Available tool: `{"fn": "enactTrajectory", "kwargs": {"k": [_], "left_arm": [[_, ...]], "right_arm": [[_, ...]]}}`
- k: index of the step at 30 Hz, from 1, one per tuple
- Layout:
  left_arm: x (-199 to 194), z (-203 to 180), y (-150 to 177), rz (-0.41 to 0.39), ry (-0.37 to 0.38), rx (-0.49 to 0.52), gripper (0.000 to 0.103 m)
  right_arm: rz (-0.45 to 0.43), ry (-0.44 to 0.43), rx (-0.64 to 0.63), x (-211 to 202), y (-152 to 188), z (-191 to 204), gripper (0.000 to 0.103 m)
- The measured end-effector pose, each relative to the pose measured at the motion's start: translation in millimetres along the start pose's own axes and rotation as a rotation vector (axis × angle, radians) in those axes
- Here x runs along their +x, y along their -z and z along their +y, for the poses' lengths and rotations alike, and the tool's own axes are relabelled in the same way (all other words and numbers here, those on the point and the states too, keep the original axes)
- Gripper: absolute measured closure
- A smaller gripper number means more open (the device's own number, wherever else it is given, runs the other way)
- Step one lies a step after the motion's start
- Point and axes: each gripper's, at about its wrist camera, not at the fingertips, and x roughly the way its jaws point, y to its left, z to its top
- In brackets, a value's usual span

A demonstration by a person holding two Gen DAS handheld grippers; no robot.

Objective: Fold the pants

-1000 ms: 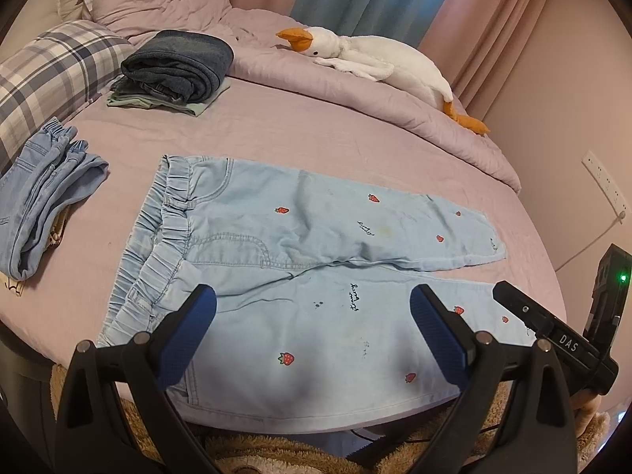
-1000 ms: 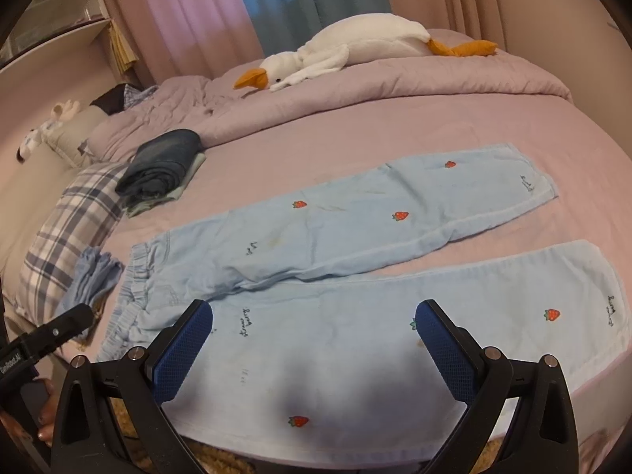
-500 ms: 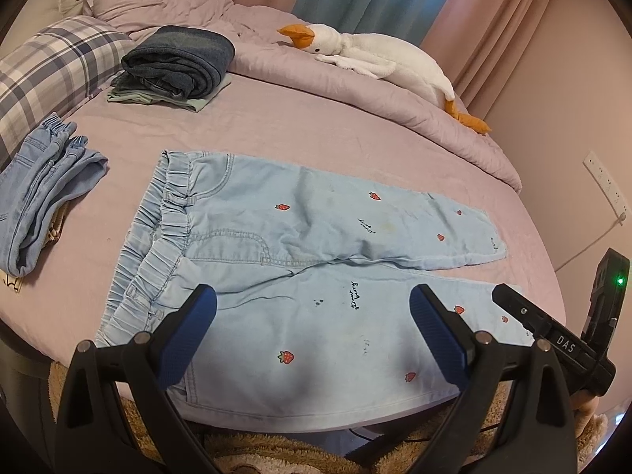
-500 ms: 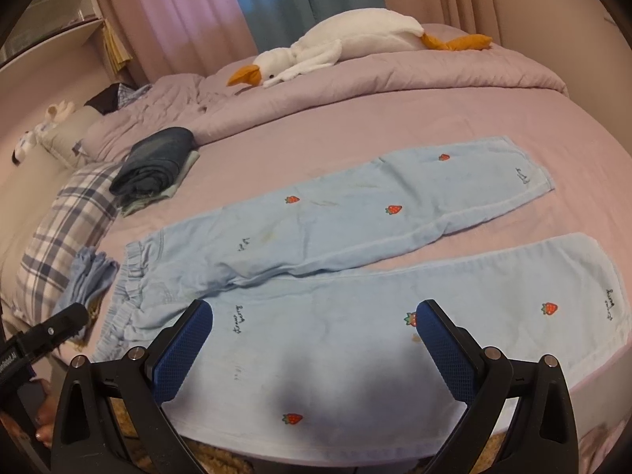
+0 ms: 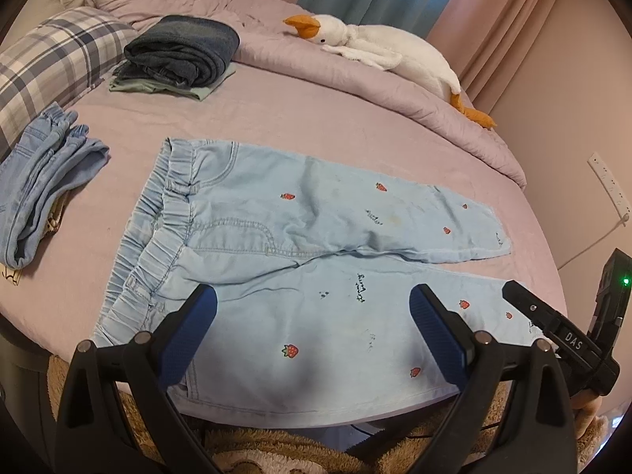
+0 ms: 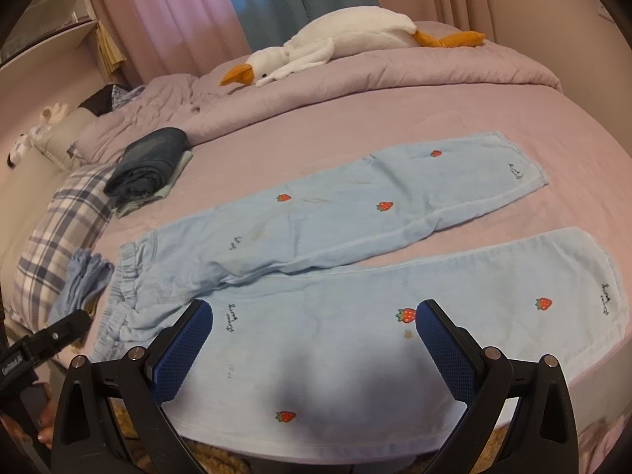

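Pants (image 5: 300, 260) lie flat on the bed (image 5: 276, 118), legs splayed, waistband left; left gripper (image 5: 312, 324) hovers over the near leg, jaws wide, empty; in the right view, right gripper (image 6: 312, 335) likewise gapes; best pinch near-edge waistband and hem together, then fold far.

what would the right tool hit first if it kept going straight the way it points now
Most likely the near leg of the light blue pants, spread flat on the bed; the open right tool hovers over it. Exact depth is hard to judge.
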Motion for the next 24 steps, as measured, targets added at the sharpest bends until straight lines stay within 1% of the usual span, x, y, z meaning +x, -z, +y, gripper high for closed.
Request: {"fn": "enactTrajectory", "kwargs": {"k": [7, 10, 11, 13, 16, 18, 19, 21, 23, 24], "left_arm": [[8, 10, 0, 0.017, -0.027, -0.014, 0.006], [11, 27, -2, 0.015, -0.073, -0.047, 0.006], [13, 38, -3, 0.016, -0.099, -0.068, 0.006], [14, 56, -2, 0.019, -0.132, -0.104, 0.006], [16, 89, 0, 0.027, -0.214, -0.173, 0.006], [18, 113, 3, 0.027, -0.319, -0.219, 0.006], [19, 124, 6, 0.031, -0.345, -0.242, 0.006], [21, 141, 10, 0.048, -0.345, -0.293, 0.006], [26, 155, 15, 0.081, -0.303, -0.351, 0.007], [28, 159, 17, 0.095, -0.281, -0.371, 0.011]], "right_arm": [[-0.003, 0.035, 0.056, -2, -1, -22, 0.001], [-0.012, 0.078, 0.108, -7, -1, -45, 0.001], [-0.017, 0.094, 0.132, -9, -1, -55, 0.001], [-0.026, 0.146, 0.196, -14, -1, -83, 0.001], [-0.052, 0.291, 0.279, -28, 3, -129, 0.001], [-0.063, 0.379, 0.352, -39, 9, -164, 0.001], [-0.065, 0.410, 0.387, -43, 13, -178, 0.001], [-0.071, 0.460, 0.465, -51, 22, -208, 0.001], [-0.068, 0.487, 0.516, -56, 30, -229, 0.001], [-0.067, 0.493, 0.541, -56, 34, -238, 0.001]]}}
